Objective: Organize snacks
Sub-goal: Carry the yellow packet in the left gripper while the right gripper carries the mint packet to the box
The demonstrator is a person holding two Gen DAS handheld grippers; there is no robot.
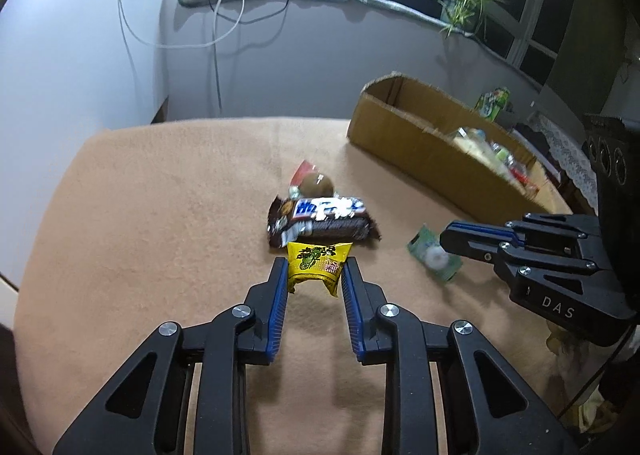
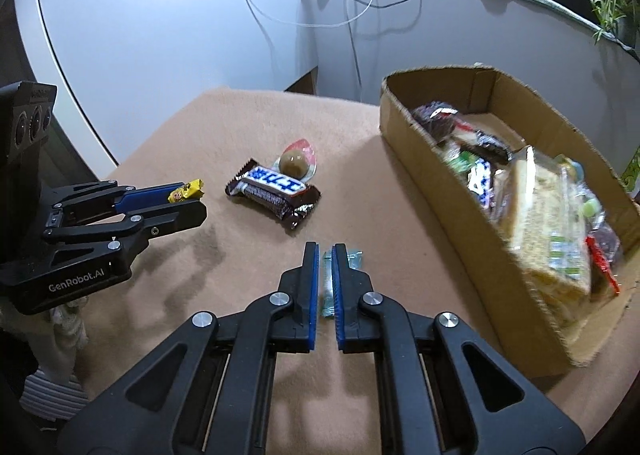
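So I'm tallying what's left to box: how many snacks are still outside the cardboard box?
4. A brown bar and a round sweet lie on the cloth; the left claw holds a yellow packet; the right claw holds a green packet. The claws may hide others.

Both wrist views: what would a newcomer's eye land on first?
Probably the two loaded grippers: the left gripper pinches a yellow snack packet, the right gripper is clamped on a thin green packet. Next, the cardboard box at right, crammed with snacks, and the dark chocolate bar loose on the tan cloth.
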